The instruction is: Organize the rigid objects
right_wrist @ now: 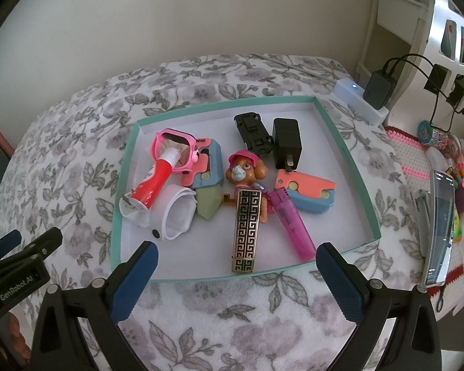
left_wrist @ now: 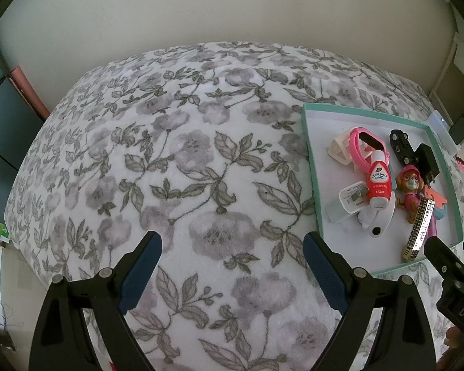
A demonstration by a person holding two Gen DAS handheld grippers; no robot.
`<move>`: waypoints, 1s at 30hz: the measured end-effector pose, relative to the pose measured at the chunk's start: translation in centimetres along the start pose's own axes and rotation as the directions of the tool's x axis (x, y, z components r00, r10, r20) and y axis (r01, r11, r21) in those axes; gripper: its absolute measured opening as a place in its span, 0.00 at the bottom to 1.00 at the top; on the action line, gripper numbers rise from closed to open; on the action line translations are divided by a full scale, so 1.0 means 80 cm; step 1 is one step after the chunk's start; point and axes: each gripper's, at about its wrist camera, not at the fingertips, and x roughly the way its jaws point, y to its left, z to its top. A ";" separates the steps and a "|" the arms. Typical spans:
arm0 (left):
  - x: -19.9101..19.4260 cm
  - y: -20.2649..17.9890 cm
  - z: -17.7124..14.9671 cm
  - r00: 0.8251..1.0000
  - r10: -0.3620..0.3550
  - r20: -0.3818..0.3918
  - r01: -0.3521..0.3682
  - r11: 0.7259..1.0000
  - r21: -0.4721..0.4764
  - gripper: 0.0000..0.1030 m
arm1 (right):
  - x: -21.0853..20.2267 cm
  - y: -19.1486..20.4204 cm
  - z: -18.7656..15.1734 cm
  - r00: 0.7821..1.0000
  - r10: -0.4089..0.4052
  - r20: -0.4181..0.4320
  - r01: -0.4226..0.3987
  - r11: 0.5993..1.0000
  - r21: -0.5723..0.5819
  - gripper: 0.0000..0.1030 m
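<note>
A shallow teal-edged tray lies on the floral blanket; it also shows in the left wrist view. In it lie a red and white bottle, a pink watch band, a dog figure, a gold patterned bar, a pink lighter, a black toy car, a black charger and other small items. My right gripper is open and empty over the tray's near edge. My left gripper is open and empty over bare blanket, left of the tray.
The floral blanket covers the surface. A white power strip with black plugs sits behind the tray. A phone, a crocheted mat and small toys lie at the right. A wall stands behind.
</note>
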 end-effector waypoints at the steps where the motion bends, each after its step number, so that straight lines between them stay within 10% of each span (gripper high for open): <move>1: 0.000 0.000 0.000 1.000 0.000 0.000 0.000 1.000 0.000 0.90 | 0.000 0.000 0.000 1.000 0.000 0.000 0.000 1.000 0.000 1.00; 30: -0.006 -0.002 0.002 1.000 -0.008 0.020 0.008 1.000 0.009 0.90 | 0.001 0.000 0.000 1.000 -0.003 -0.003 0.003 1.000 -0.006 1.00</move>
